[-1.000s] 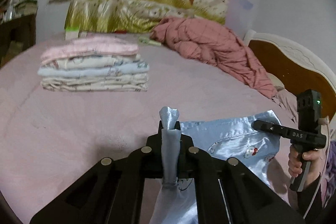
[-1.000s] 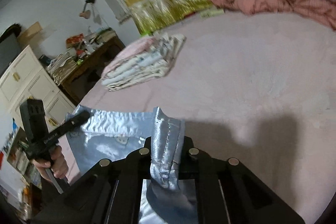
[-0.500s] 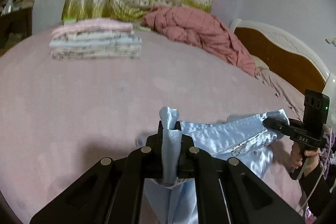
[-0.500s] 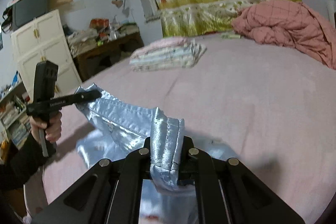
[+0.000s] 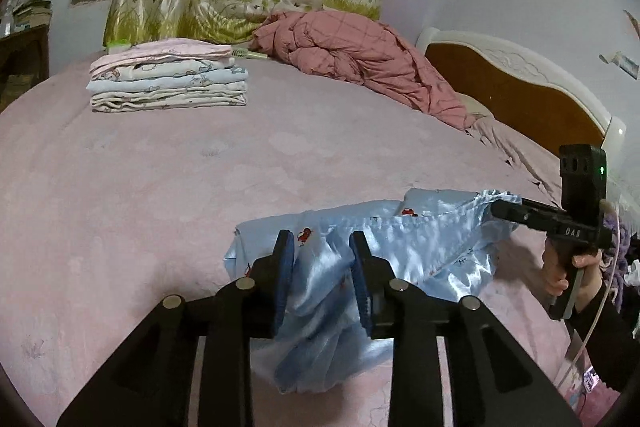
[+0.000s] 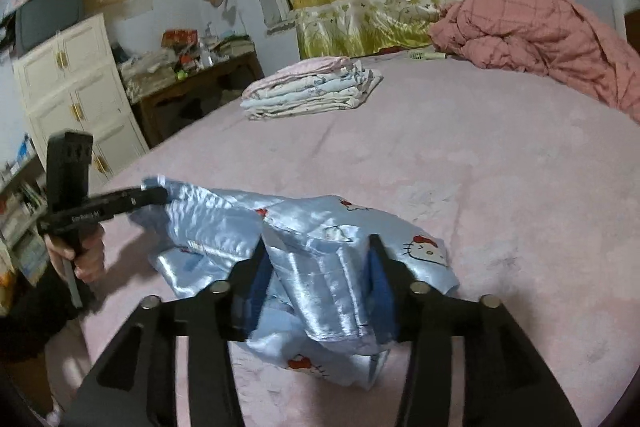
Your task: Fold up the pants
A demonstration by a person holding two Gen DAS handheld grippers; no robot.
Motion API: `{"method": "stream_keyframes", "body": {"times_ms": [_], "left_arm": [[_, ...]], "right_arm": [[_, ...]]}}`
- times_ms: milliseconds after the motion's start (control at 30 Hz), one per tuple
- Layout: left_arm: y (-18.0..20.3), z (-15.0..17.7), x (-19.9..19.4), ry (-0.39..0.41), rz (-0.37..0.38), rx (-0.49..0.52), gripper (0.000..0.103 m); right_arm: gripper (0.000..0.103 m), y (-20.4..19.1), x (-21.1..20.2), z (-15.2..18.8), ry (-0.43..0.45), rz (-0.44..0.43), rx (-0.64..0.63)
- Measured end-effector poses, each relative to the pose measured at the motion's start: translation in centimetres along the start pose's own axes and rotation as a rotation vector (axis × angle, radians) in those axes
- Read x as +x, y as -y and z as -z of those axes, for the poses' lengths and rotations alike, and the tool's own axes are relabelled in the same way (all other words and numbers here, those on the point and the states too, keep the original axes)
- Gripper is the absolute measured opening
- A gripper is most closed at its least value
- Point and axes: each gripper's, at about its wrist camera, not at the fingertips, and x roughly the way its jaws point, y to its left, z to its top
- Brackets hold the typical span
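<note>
Now I am opening both claws, left gripper (image 5: 322,247) and right gripper (image 6: 316,259), letting the blue satin pants (image 5: 400,247) settle near the bed's (image 5: 160,187) front edge for folding.

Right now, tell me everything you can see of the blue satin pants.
The blue satin pants are shiny, light blue, printed with small cartoon cat faces with red bows, and stitched along a gathered band. They lie crumpled and bunched on the pink bedspread, not yet flat. Cloth sits between the fingers of both grippers: the left gripper and right gripper have just been opening, and their pads no longer pinch it. Nothing else touches them.
</note>
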Motion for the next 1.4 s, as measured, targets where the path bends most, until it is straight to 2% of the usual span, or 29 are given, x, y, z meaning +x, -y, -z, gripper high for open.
{"method": "stream_keyframes", "body": {"times_ms": [67,100,133,267,367,467,533,567,633,700,767,833,933,1033,1100,1167,1267,1300,1333,1367,1400], "left_arm": [[0.3,0.0,0.1,-0.012,-0.002,0.006,0.025],[0.5,0.1,0.0,-0.016,0.003,0.013,0.020],[0.7,0.2,-0.1,-0.020,0.008,0.022,0.015],[1.4,1.5,-1.3,-0.047,-0.011,0.080,0.015],[1.3,2.7,-2.3,-0.063,-0.033,0.095,0.015],[0.5,3.6,-3.3,-0.075,-0.033,0.072,0.017],[0.2,4.1,-3.8,-0.079,-0.038,0.065,0.021],[0.1,4.4,-4.1,-0.082,-0.042,0.064,0.022],[0.0,4.7,-4.5,-0.088,-0.047,0.064,0.027],[0.0,4.8,-5.0,-0.083,-0.041,0.062,0.041],[-0.2,4.2,-5.4,-0.064,-0.031,0.053,0.063],[-0.5,3.1,-5.4,-0.039,-0.028,0.030,0.065],[-1.4,0.7,-4.3,-0.022,-0.031,-0.021,0.065],[-2.4,-1.7,-1.3,-0.067,-0.096,-0.044,0.065],[-3.1,-2.8,0.8,-0.104,-0.104,-0.058,0.065],[-4.0,-3.4,2.5,-0.141,-0.110,-0.081,0.065],[-5.1,-3.9,5.0,-0.200,-0.125,-0.101,0.065],[-5.3,-4.1,5.5,-0.217,-0.133,-0.101,0.065],[-5.6,-4.2,5.9,-0.228,-0.141,-0.103,0.065],[-5.9,-4.3,6.0,-0.226,-0.142,-0.113,0.065],[-6.3,-4.4,6.0,-0.221,-0.131,-0.127,0.065]], "right_arm": [[0.046,0.3,0.1,-0.1,0.009,-0.037,0.037],[0.028,0.4,0.2,-0.2,0.006,-0.052,0.047],[0.019,0.3,0.3,-0.2,-0.007,-0.067,0.049],[0.019,-0.7,-0.3,0.6,-0.025,-0.043,0.000],[0.021,-1.4,-1.5,1.8,-0.043,-0.039,-0.028],[0.033,-1.7,-2.5,3.2,-0.079,-0.035,-0.067],[0.056,-2.0,-3.3,4.0,-0.100,-0.021,-0.100],[0.061,-2.2,-3.7,4.3,-0.104,-0.009,-0.118],[0.062,-2.4,-4.8,4.9,-0.098,0.006,-0.141],[0.062,-2.5,-5.6,5.2,-0.090,0.005,-0.140],[0.062,-2.1,-6.5,5.0,-0.060,0.018,-0.121],[0.062,-1.4,-7.0,4.3,-0.028,0.040,-0.088],[0.063,0.7,-7.1,2.9,0.016,0.091,0.047],[0.063,3.5,-5.6,1.4,-0.010,0.112,0.228],[0.063,4.2,-4.6,1.1,-0.023,0.099,0.266],[0.062,4.6,-3.1,1.0,-0.063,0.124,0.282],[0.050,5.4,-1.5,1.3,-0.107,0.132,0.320],[0.042,5.7,-1.1,1.4,-0.116,0.129,0.337],[0.029,6.1,-0.5,1.4,-0.125,0.127,0.352],[0.025,6.4,0.0,1.4,-0.135,0.118,0.360],[0.013,6.4,0.4,1.4,-0.143,0.110,0.359]]}}
